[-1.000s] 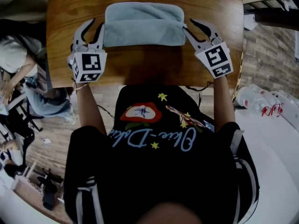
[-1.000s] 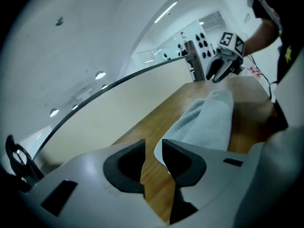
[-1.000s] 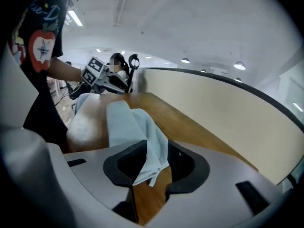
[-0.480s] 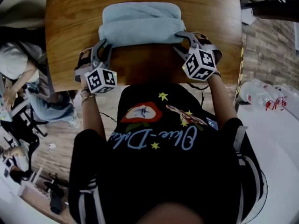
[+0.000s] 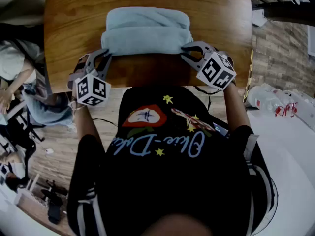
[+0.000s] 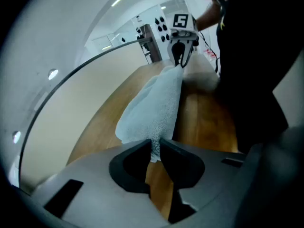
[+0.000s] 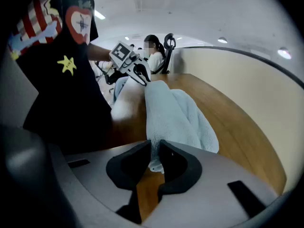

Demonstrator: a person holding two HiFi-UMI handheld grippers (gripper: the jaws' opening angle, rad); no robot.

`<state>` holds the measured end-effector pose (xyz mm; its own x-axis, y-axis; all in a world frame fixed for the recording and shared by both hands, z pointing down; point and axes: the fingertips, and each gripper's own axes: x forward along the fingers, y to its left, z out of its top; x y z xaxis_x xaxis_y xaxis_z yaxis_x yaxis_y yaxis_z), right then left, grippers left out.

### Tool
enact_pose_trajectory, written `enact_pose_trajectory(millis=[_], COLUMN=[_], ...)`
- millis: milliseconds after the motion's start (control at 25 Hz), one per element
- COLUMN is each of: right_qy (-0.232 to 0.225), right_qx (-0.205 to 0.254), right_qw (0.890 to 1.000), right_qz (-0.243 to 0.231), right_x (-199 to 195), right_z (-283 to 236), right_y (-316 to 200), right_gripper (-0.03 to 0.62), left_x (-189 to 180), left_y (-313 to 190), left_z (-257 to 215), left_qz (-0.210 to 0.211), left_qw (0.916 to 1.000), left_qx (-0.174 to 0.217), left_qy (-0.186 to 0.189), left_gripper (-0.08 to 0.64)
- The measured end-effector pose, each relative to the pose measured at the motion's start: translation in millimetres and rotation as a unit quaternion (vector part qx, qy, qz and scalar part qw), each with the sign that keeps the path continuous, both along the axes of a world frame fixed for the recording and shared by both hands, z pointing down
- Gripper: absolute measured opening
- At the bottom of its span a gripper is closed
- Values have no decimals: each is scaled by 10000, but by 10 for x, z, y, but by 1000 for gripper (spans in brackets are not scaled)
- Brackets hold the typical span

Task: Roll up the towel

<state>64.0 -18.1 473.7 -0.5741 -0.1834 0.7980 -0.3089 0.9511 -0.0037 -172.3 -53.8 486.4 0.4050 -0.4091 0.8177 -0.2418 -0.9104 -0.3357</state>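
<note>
**A:** What's on the counter (image 5: pixel 69 18)?

**B:** One towel (image 5: pixel 146 33), pale blue. It lies crosswise about the middle of the wood. Its near part is bunched into a thick band running left to right, and a flatter part lies just beyond it on the far side.

**A:** How many grippers are there?

**B:** Two, one at each near corner of the towel. On the left, the left gripper (image 5: pixel 104 57) points down and away at the near-left corner. Its jaws have just been closing and now stand narrow, pinching a bit of the terry cloth between them.

**A:** And on the right?

**B:** The right gripper (image 5: pixel 187 50) sits at the near-right corner, a mirror of the other. Its jaws have also just been closing, and they squeeze the towel's edge. A small tuft pokes out below them.

**A:** Is the towel off the wood?

**B:** Its middle rests on the counter. At the two pinched corners I can't tell.

**A:** Anything else to count?

**B:** Two marker cubes, one per gripper. One marker cube (image 5: pixel 92 88) is on the left and the second cube (image 5: pixel 216 71) is on the right, both at the counter's near edge.
</note>
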Motion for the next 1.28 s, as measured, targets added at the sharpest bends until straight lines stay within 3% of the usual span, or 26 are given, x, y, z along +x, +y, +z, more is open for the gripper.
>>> enact_pose_trajectory(millis=[160, 320, 640, 800, 1000, 1280], right_qy=[-321, -828, -1011, -996, -485, 298], right_qx=[-554, -796, -268, 9, 357, 820], right_qw=[9978, 9912, 9848, 9782, 9792, 9818], right_qz=[175, 656, 1387, 1824, 1938, 1684], right_x=[16, 20, 136, 223, 310, 276], right_z=[-115, -258, -348, -280, -108, 121], right_y=[139, -13, -633, -928, -1139, -1295], right_gripper=[51, 52, 52, 52, 54, 60], left_x=[-15, -75, 41, 79, 191, 160], left_y=[155, 16, -682, -1032, -1289, -1409], left_z=[-168, -213, -310, -276, -54, 45], left_qz=[-77, -180, -447, -785, -1001, -1432], left_qw=[9949, 9918, 9970, 9949, 9928, 9864], left_qx=[-900, -1202, -447, 55, 429, 537], left_qy=[452, 385, 439, 625, 505, 604], left_gripper=[55, 54, 52, 38, 37, 37])
